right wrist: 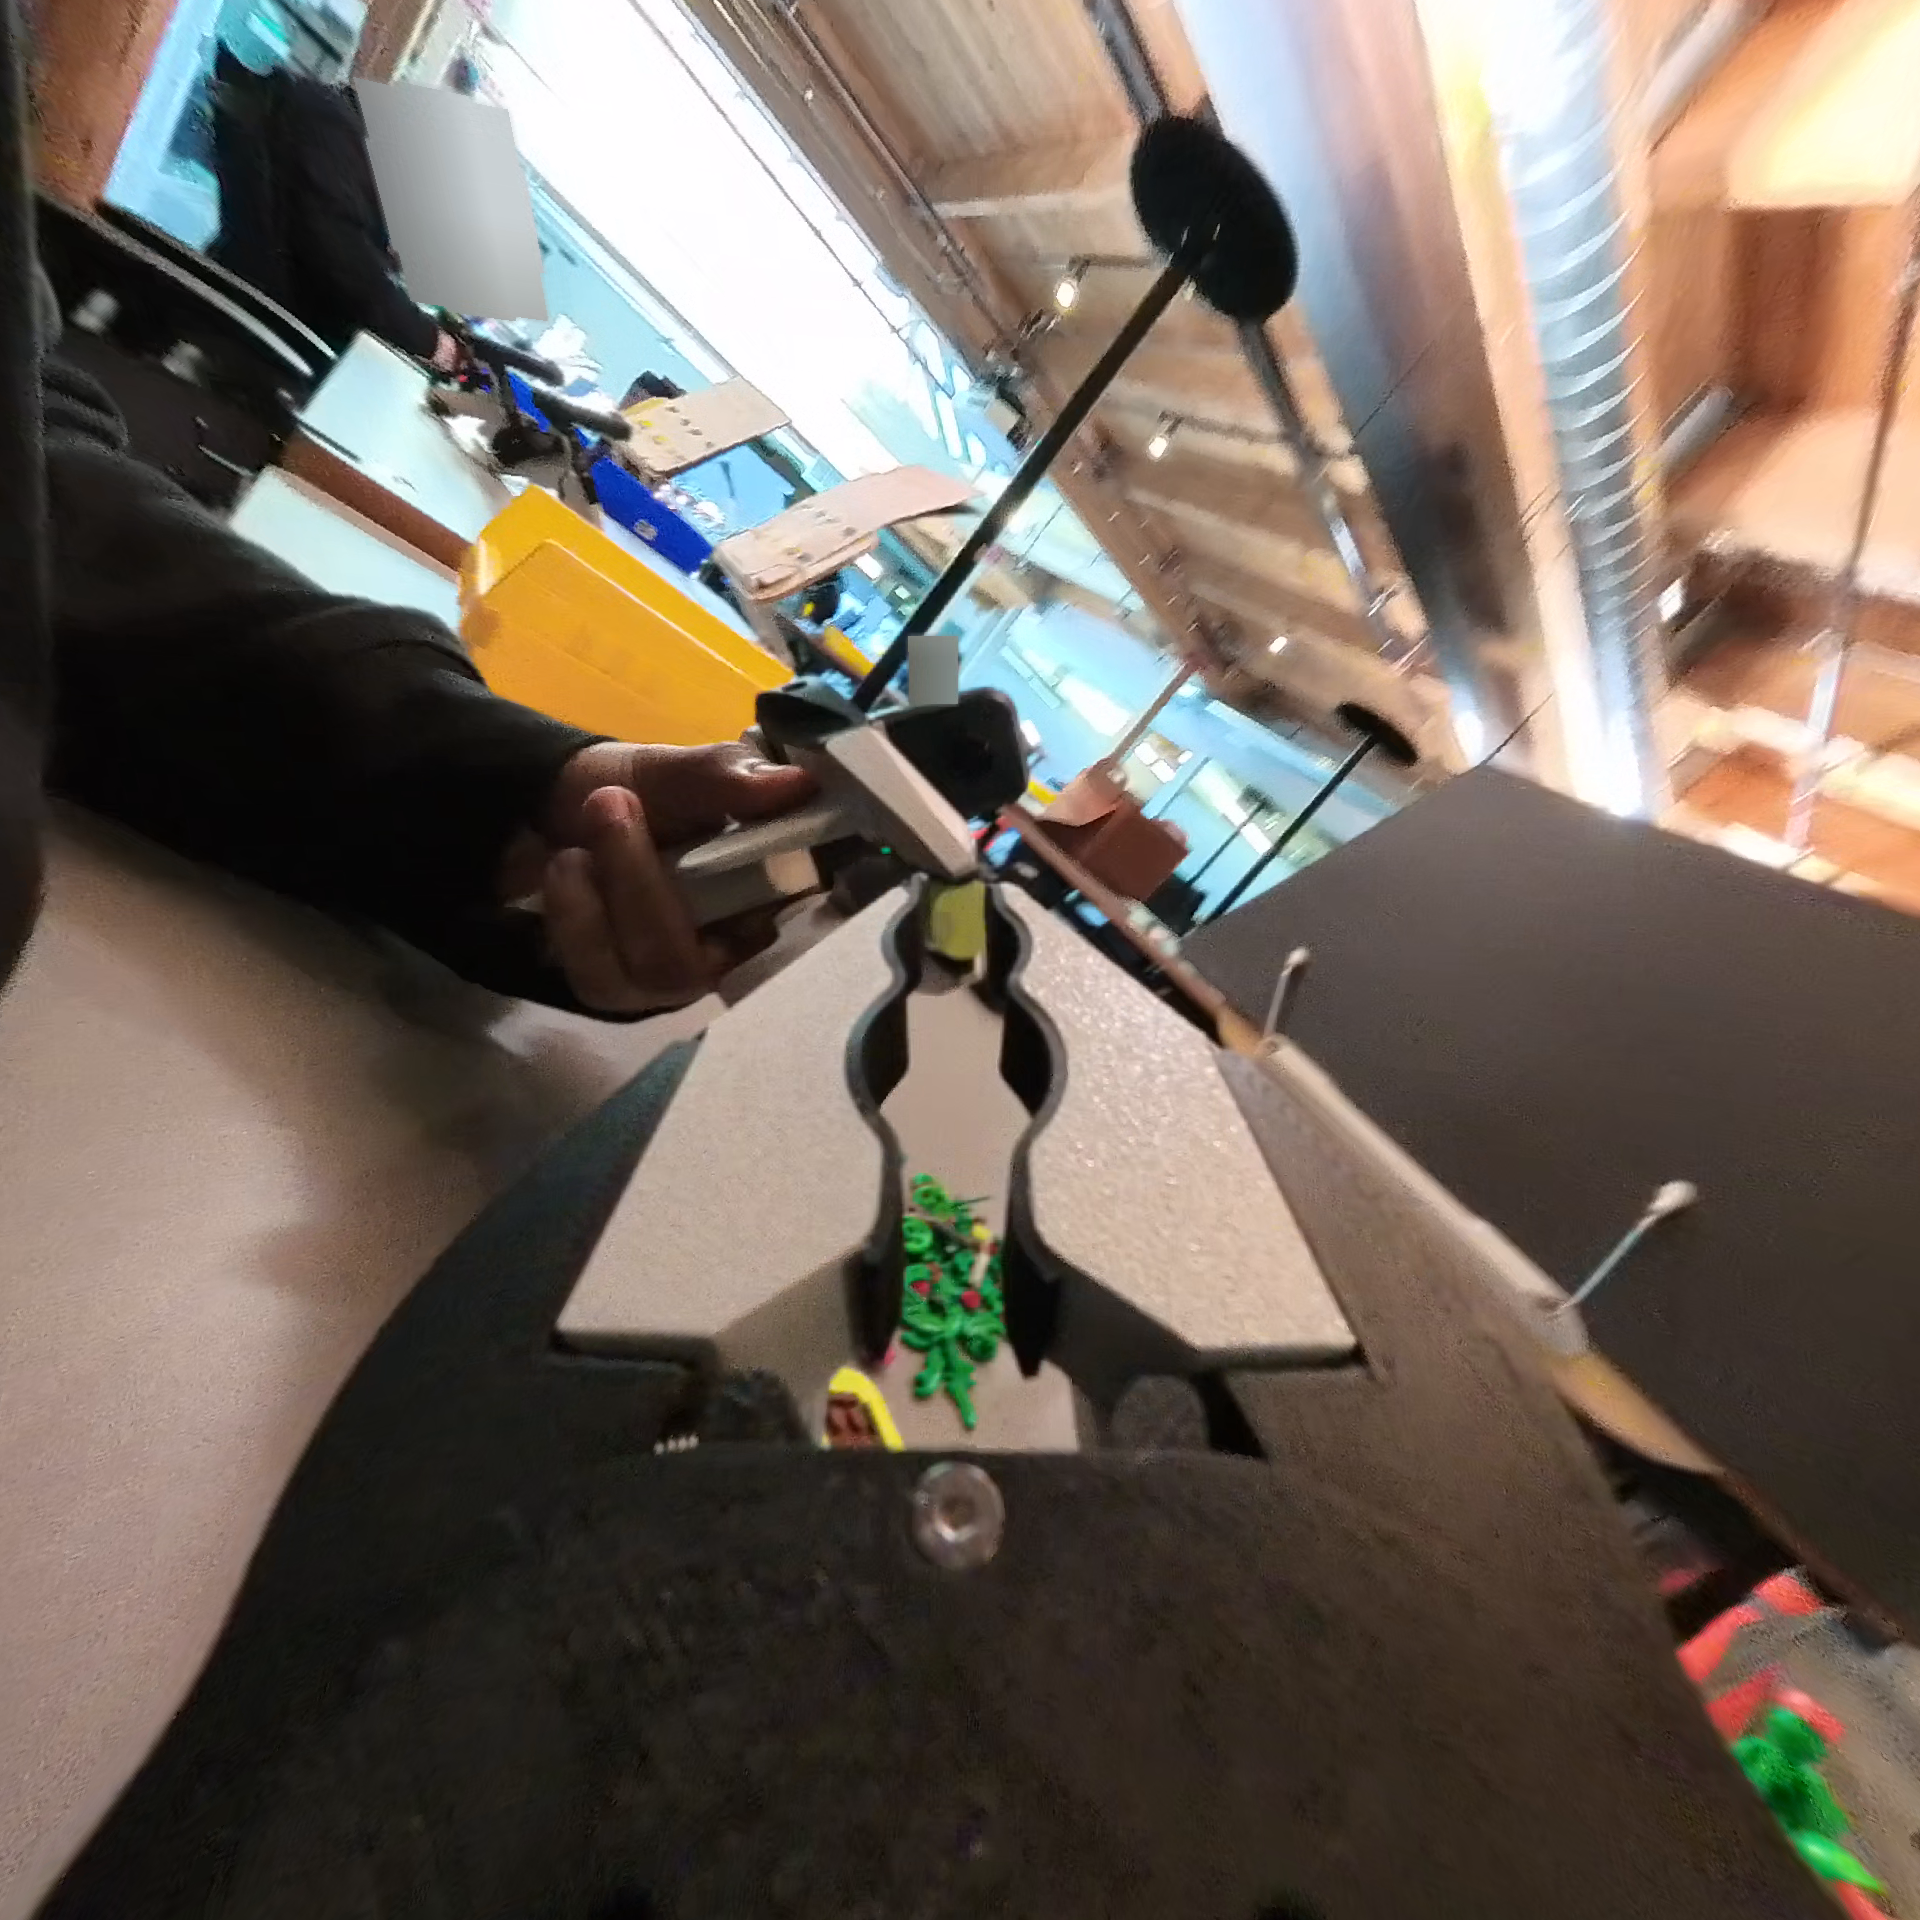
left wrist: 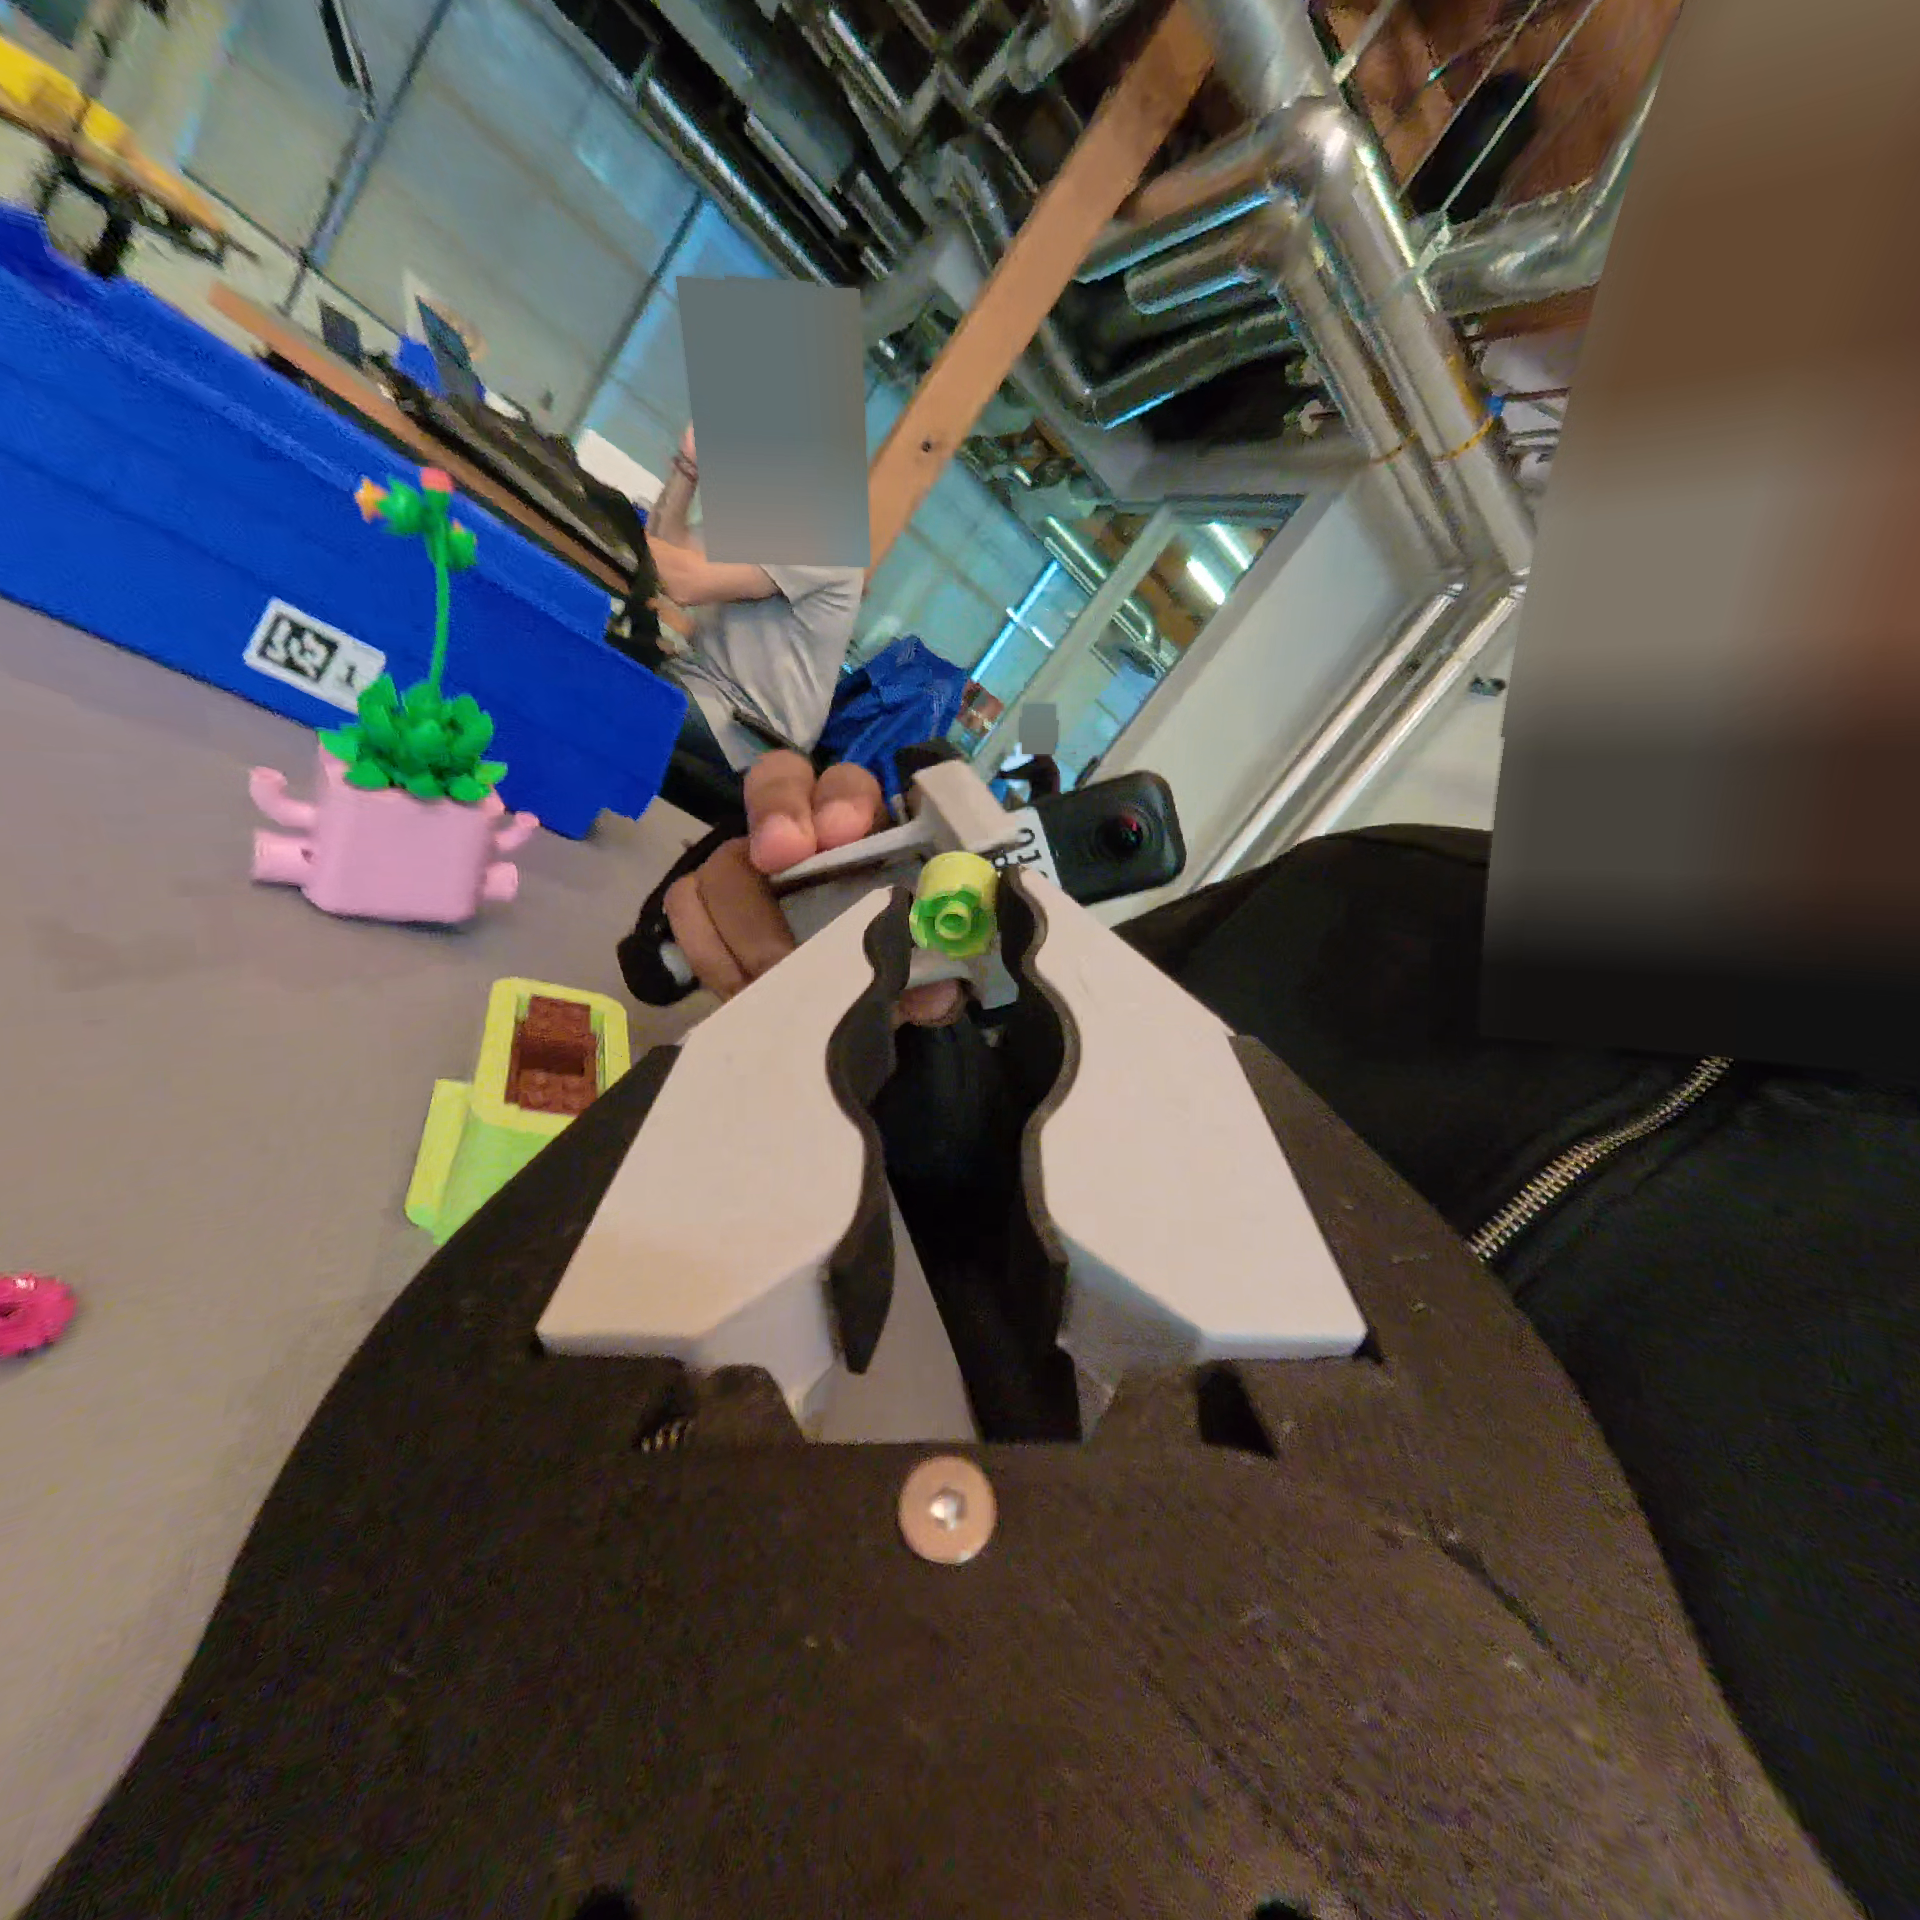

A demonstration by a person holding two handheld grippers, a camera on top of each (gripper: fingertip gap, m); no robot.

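Note:
My left gripper (left wrist: pixel 958 902) is shut on a small lime-green round toy piece (left wrist: pixel 952 918), held in the air above the grey table (left wrist: pixel 156 1039). My right gripper (right wrist: pixel 954 906) meets it tip to tip and is shut on the same yellow-green piece (right wrist: pixel 956 925). Each view shows the other gripper in a person's hand: the right one (left wrist: pixel 935 831) with its camera, and the left one (right wrist: pixel 894 800). A pink pot with a green flowering plant (left wrist: pixel 384 842) and a yellow-green pot with brown bricks (left wrist: pixel 540 1070) stand on the table to the left.
A blue bin (left wrist: pixel 208 499) lies behind the pots and a pink flower piece (left wrist: pixel 31 1314) at the left edge. A pile of green plant pieces (right wrist: pixel 951 1299) lies under my right gripper. A yellow bin (right wrist: pixel 592 634) and a black board (right wrist: pixel 1558 987) flank it. People sit behind. Only a small space, under 4 cm, lies between the two pairs of fingers.

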